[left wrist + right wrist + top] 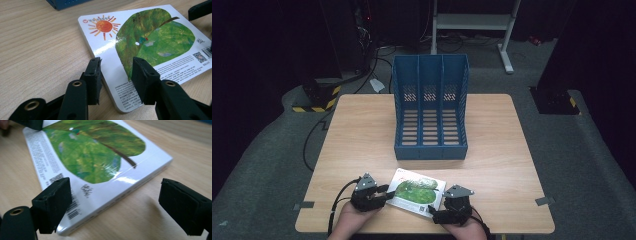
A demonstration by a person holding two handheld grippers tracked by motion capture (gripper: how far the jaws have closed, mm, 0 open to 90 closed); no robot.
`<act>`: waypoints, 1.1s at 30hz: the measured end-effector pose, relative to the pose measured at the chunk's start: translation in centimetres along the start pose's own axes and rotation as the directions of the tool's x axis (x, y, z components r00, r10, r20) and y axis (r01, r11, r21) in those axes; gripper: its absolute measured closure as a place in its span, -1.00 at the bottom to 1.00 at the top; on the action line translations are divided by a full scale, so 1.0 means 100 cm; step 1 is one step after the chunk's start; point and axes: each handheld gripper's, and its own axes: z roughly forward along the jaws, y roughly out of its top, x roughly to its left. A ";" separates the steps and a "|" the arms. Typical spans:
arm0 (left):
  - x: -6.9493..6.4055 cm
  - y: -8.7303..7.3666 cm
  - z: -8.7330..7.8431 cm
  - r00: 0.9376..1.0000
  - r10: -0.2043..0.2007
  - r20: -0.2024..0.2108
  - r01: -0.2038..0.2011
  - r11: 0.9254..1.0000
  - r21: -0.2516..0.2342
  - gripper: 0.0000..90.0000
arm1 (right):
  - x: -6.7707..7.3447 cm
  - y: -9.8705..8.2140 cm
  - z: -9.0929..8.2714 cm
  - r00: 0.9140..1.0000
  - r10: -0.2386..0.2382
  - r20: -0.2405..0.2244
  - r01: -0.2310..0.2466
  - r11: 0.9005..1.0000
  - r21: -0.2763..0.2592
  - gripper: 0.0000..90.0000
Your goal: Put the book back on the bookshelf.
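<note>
The picture book (pixel 418 192) lies flat, back cover up, on the table (pixel 362 130), between the two claws and touching neither fully. The left claw (pixel 116 71) straddles the book's near-left edge: one jaw sits on the bare wood just beside the edge, the other hovers over the cover, and the pads do not press, so it is released, with the board edge in the gap. The right claw (pixel 113 205) is spread wide at the opposite corner by the barcode, one jaw over the cover, the other over bare wood just beyond the spine; it too is released.

What could go wrong, as I judge it: the book is thin and lies flush on the wood, so a jaw has nothing to get under. If the left claw clenches as it stands, the outer jaw may simply push the book sideways toward the right claw or skid onto the glossy cover. A one-corner pinch could let the book pivot and sag.

The book's long axis runs from the left claw across to the right claw, slightly skewed to the table's front edge. The sun emblem (pixel 103 26) end lies ahead of the left claw, toward the blue file rack (pixel 430 107), which stands well beyond both claws.
</note>
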 end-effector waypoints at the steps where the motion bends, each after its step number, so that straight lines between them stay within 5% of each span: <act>1: 0.000 0.000 0.000 1.000 0.000 0.001 0.000 1.000 0.000 0.31 | 0.001 0.000 0.000 1.000 -0.010 -0.006 0.010 1.000 -0.001 -0.77; 10: 0.000 0.000 0.000 1.000 0.003 -0.001 -0.003 1.000 -0.001 0.31 | 0.014 0.000 0.004 0.998 -0.052 -0.043 0.052 0.999 0.011 -0.80; 18: 0.000 0.000 0.000 1.000 -0.003 0.000 0.003 1.000 0.000 0.31 | 0.017 0.000 0.005 0.995 -0.097 -0.029 0.097 0.995 0.018 -0.82; 25: -0.002 0.001 0.002 1.000 -0.014 -0.006 0.014 1.000 -0.002 0.31 | 0.009 0.000 0.005 0.996 -0.077 -0.045 0.078 0.997 0.020 -0.81; 33: -0.010 0.006 0.011 0.999 -0.033 -0.010 0.033 0.999 -0.004 0.30 | -0.007 -0.001 0.001 0.998 -0.062 -0.010 0.062 0.998 0.007 -0.72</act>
